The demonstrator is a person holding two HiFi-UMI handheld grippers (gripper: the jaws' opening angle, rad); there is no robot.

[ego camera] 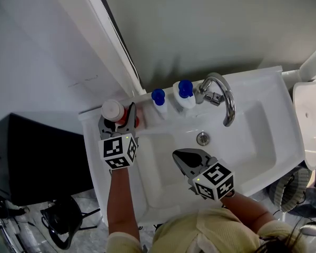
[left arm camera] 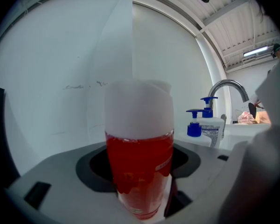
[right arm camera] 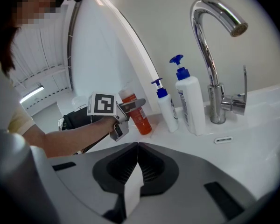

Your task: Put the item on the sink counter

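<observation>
Red liquid fills the bottle (left arm camera: 139,171) my left gripper (ego camera: 117,123) clasps, tilted, at the sink counter's (ego camera: 145,101) back left corner, its base seemingly at the ledge. Left to do, I judge: stand it upright and let go. Past two pump bottles (ego camera: 159,100), my right gripper (ego camera: 180,156) hangs over the basin (ego camera: 160,144), clenched on nothing.

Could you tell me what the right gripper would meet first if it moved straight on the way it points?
Likely the sink's white rim just before the red bottle; depth is unclear.
</observation>
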